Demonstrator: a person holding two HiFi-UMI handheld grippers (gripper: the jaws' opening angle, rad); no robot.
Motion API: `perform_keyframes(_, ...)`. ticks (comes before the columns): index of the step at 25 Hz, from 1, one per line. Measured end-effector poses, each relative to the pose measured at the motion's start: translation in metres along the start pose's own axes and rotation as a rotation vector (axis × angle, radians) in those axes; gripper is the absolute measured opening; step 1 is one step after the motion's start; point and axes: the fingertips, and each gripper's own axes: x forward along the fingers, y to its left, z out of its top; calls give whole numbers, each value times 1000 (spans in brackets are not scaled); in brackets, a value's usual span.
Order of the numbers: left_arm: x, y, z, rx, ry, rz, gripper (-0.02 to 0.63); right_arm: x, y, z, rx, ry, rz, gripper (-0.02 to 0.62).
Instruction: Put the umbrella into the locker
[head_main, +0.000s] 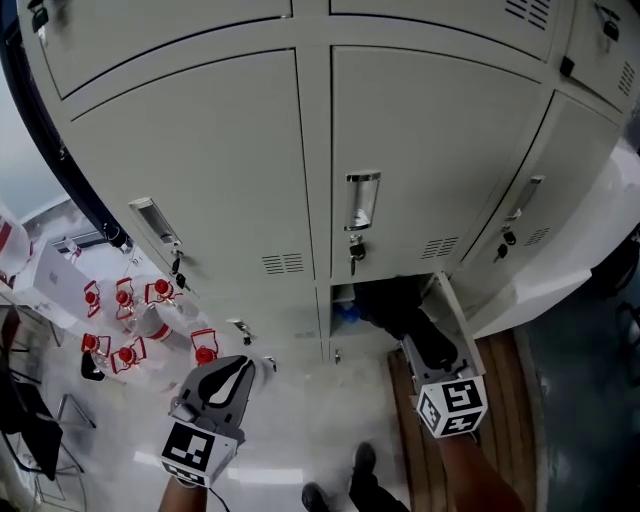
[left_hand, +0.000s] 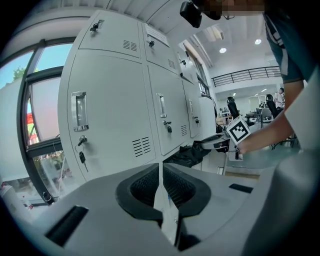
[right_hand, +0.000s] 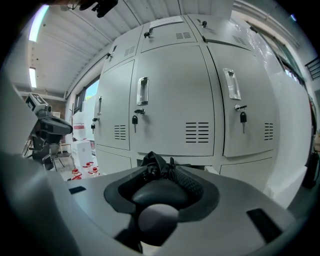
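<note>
Fingers, right gripper (right_hand: 166, 176): pinching the handle of the umbrella (right_hand: 159, 192).
Fingers, left gripper (left_hand: 160, 169): pressed together, empty.
Umbrella: we see its far end in the open bottom locker (head_main: 344, 296).
Remaining: we judge push in, release.

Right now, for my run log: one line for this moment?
right gripper: shut on black folded umbrella | umbrella: end at open grey metal locker | left gripper: shut, empty
</note>
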Motion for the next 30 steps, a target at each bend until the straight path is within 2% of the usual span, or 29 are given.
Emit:
perform_keyframes(13,39,4,-49,-58,48,21,40,72,-14,-35,-6,-25,-20,184)
perform_keyframes(20,46,7,-74,-83,79,43,40,102,-20,-77,-8,-5,-41,184)
perform_keyframes(30,59,9,-108,-120,106,69,40,121,-16,-123,-14,-47,-28,190)
